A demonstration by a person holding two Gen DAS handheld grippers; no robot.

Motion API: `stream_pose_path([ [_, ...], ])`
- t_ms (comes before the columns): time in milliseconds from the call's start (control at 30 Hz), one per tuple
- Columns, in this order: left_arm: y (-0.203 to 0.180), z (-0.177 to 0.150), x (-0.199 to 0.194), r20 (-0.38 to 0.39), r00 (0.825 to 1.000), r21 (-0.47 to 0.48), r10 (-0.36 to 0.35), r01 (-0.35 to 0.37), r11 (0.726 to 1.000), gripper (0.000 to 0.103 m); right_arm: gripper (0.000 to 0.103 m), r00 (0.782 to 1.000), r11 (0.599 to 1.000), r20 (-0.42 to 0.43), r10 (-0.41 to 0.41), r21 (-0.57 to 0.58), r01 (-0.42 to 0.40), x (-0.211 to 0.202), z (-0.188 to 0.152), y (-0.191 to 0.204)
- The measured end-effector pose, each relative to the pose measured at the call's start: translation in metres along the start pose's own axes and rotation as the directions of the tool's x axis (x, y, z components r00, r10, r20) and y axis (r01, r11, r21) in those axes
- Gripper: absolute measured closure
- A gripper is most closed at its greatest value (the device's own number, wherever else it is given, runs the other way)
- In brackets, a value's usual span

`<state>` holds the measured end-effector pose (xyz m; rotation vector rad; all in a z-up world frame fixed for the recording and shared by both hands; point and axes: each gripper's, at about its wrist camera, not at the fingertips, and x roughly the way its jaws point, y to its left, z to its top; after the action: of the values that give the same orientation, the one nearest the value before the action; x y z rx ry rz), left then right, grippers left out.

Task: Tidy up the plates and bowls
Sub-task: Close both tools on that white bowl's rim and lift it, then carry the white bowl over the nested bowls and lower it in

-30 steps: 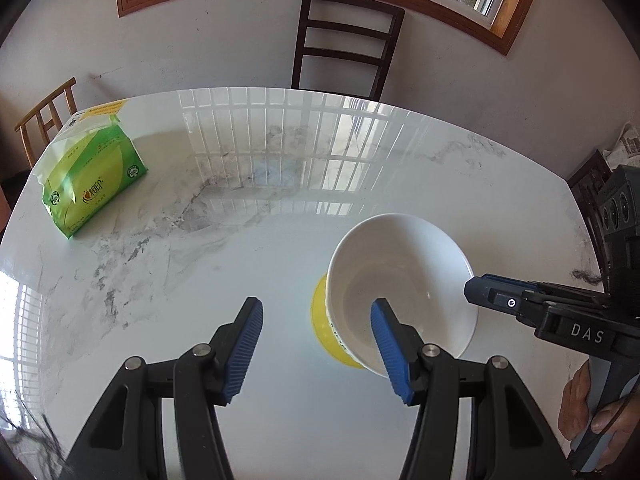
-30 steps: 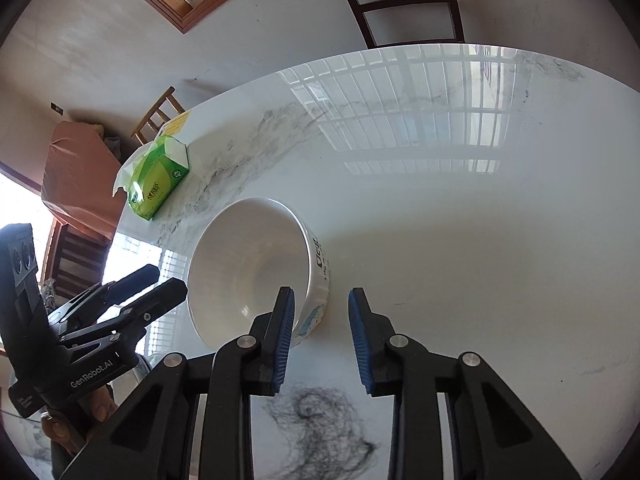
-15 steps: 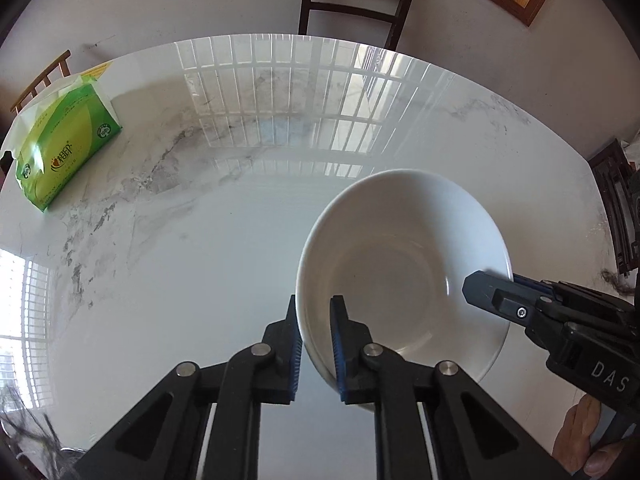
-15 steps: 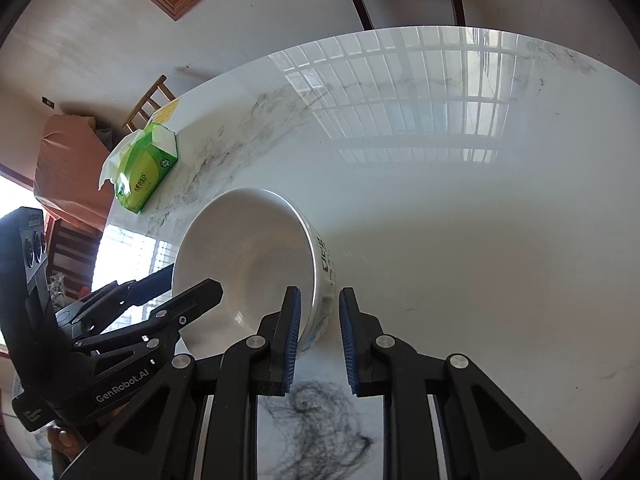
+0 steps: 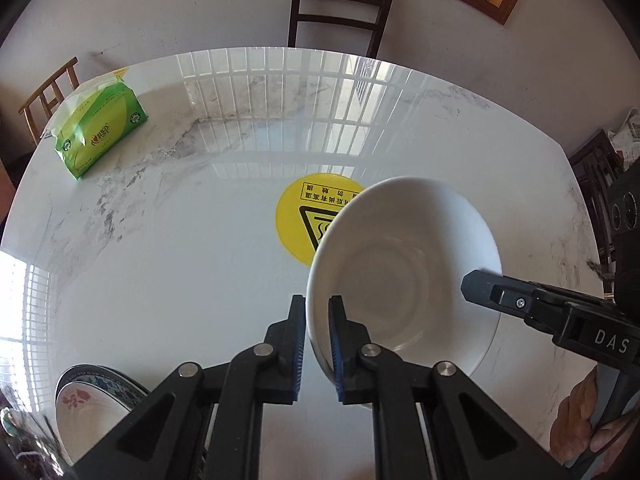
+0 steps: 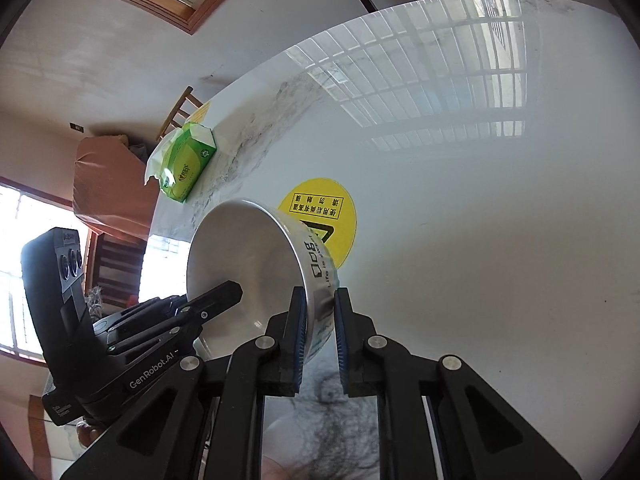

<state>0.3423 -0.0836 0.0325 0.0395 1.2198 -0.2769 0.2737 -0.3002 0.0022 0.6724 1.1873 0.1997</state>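
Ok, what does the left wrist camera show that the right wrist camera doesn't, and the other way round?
Only the left wrist view shows the stacked patterned plates at the table's near-left edge, and the person's hand on the right tool's handle. Only the right wrist view shows the printed lettering on the white bowl's outer wall, and the brown covered furniture beyond the table. Both show the white bowl lifted and tilted, each set of tongs (left tongs, right tongs) clamped on its rim, the yellow warning sticker, the green tissue pack and the marble table.
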Motion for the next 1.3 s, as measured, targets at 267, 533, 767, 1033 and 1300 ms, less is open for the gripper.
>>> stream_pose_path([
  [267,-0.008,-0.032,-0.057,0.060,0.998,0.001,0.001,-0.001,1.000,0.091,0.090,0.999,0.999,0.028,0.026,-0.031,-0.025,-0.041,-0.036,0.029],
  [533,-0.004,-0.072,-0.093,0.072,0.997,-0.005,-0.007,0.008,1.000,0.091,0.089,0.998,0.996,0.022,0.058,-0.063,-0.056,-0.065,-0.077,0.053],
  [767,-0.003,-0.104,-0.118,0.090,0.996,0.000,-0.010,0.010,1.000,0.091,0.089,0.998,0.995,0.024,0.056,-0.090,-0.053,-0.077,-0.108,0.071],
  [1033,-0.005,-0.140,-0.129,0.075,0.997,0.003,-0.005,0.005,1.000,0.091,0.089,0.999,0.992,0.019,0.042,-0.116,-0.040,-0.085,-0.141,0.082],
  [1300,0.002,-0.171,-0.129,0.052,0.999,-0.004,-0.008,0.008,1.000,0.091,0.089,1.000,0.991,0.001,0.025,-0.129,-0.025,-0.085,-0.168,0.087],
])
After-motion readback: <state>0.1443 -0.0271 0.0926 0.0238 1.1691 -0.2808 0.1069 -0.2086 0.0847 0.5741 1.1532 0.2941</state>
